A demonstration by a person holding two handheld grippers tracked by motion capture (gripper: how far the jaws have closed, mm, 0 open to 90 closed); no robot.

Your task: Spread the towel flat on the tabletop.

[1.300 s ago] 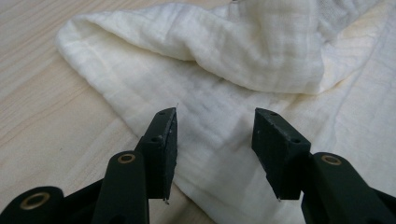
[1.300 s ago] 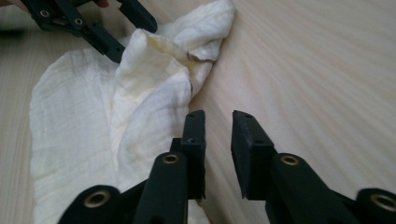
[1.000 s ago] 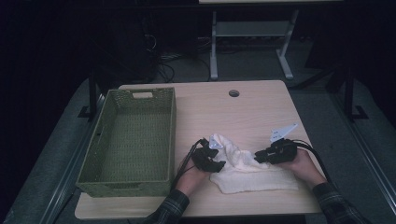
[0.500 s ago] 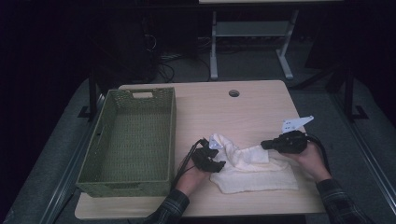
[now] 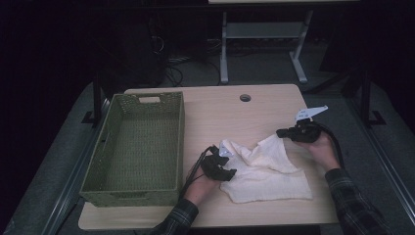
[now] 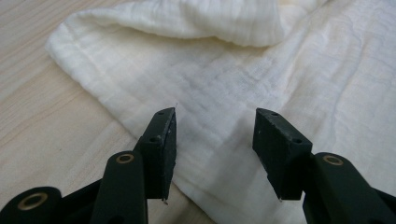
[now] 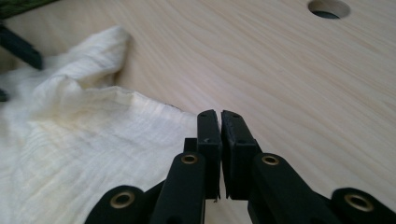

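Note:
A cream cloth (image 5: 266,171) lies crumpled on the wooden table (image 5: 220,112), in front of the person. My left gripper (image 5: 226,172) rests at the cloth's left edge. Its jaws stand open in the left gripper view (image 6: 215,114), above the cloth (image 6: 224,70), with nothing pinched. My right gripper (image 5: 280,132) is to the right, raised a little off the table. Its jaws are shut (image 7: 219,114) on a corner of the cloth (image 7: 70,154), which stretches from the heap up to them.
A green woven basket (image 5: 181,142) stands empty on the left side of the table. A round cable hole (image 5: 245,97) is near the far edge. Bare wood lies between the cloth and the far edge. The floor around is dark.
My right gripper has moved right and slightly up with the cloth corner, drawing the cloth out from the heap. The left gripper has stayed where it was.

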